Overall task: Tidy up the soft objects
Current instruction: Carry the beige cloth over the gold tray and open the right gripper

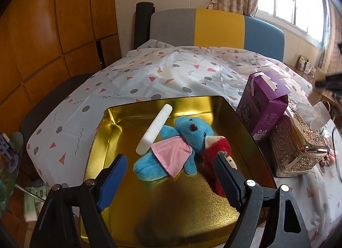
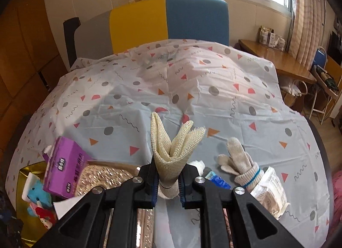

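Observation:
A gold tin tray [image 1: 162, 211] holds a blue plush bear [image 1: 188, 132] with a pink cloth [image 1: 173, 153] on it, a white foam bar [image 1: 154, 129] and a red plush toy [image 1: 218, 151]. My left gripper [image 1: 168, 175] is open and empty just above the tray's near part. My right gripper [image 2: 167, 181] is shut on a folded cream mesh cloth [image 2: 171, 141] and holds it above the table. A knitted work glove [image 2: 241, 162] lies to its right. The tray [image 2: 23, 173] and the toys show at the lower left of the right wrist view.
A purple carton [image 1: 263, 106] and an ornate metallic tissue box [image 1: 297, 141] stand right of the tray. A plastic packet [image 2: 269, 190] lies by the glove. A patterned tablecloth [image 2: 171, 89] covers the table. A chair [image 1: 213, 27] stands behind.

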The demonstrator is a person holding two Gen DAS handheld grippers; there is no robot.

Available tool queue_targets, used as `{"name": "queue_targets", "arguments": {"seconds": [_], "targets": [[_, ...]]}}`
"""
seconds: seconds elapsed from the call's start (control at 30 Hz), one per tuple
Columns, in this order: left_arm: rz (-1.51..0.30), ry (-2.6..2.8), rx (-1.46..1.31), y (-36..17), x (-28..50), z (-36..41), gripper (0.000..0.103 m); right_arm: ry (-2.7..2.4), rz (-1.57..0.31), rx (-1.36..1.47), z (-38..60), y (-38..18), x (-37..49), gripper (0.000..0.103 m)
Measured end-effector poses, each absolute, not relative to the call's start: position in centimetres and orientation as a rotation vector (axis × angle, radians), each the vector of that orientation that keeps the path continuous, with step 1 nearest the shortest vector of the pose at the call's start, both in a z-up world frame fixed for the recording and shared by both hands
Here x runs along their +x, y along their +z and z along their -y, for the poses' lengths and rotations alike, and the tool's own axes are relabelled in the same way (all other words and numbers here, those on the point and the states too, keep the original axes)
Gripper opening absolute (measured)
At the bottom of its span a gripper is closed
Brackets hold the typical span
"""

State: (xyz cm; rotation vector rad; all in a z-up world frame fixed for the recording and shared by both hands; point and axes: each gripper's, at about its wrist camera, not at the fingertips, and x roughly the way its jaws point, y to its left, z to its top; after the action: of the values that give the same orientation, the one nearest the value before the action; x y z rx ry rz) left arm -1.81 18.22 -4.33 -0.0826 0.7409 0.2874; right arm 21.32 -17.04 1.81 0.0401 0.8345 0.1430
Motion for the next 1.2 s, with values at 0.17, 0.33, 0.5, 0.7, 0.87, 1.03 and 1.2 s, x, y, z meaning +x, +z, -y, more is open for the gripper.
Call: {"name": "queue_targets", "arguments": {"seconds": [0.17,0.33,0.5,0.7,0.87,1.03,1.2], "targets": [[-0.734,0.291,-0.071,-4.2,-2.2,-18.0,0.083,0.255,-0.748,-0.022,11.9,6.4,21.0,0.014],[-0.711,0.328,-0.065,-3.6,-3.0,-18.7,0.083,0.462,-0.718,-0.066,5.4,8.5,18.4,0.014],[-0.672,0.379,-0.034,-2.5,-4.2,-19.5,0.083,0.667,-0.799,-0.109,-0.7,6.7,15.2,0.014],[-0.629,0.422,-0.005,-1.3,-5.6,-20.2,0.084,0.828,-0.944,-0.155,-6.0,1.7,11.8,0.014],[-0.614,0.437,-0.002,-0.8,-6.2,-20.5,0.084,0.906,-1.050,-0.146,-8.5,-2.1,10.4,0.014],[-0.604,0.440,-0.003,-0.5,-6.7,-20.5,0.084,0.950,-1.123,-0.146,-10.5,-4.7,9.2,0.014],[-0.597,0.437,0.001,-0.4,-7.1,-20.3,0.084,0.882,-1.135,-0.217,-11.7,-6.6,9.0,0.017]]}}
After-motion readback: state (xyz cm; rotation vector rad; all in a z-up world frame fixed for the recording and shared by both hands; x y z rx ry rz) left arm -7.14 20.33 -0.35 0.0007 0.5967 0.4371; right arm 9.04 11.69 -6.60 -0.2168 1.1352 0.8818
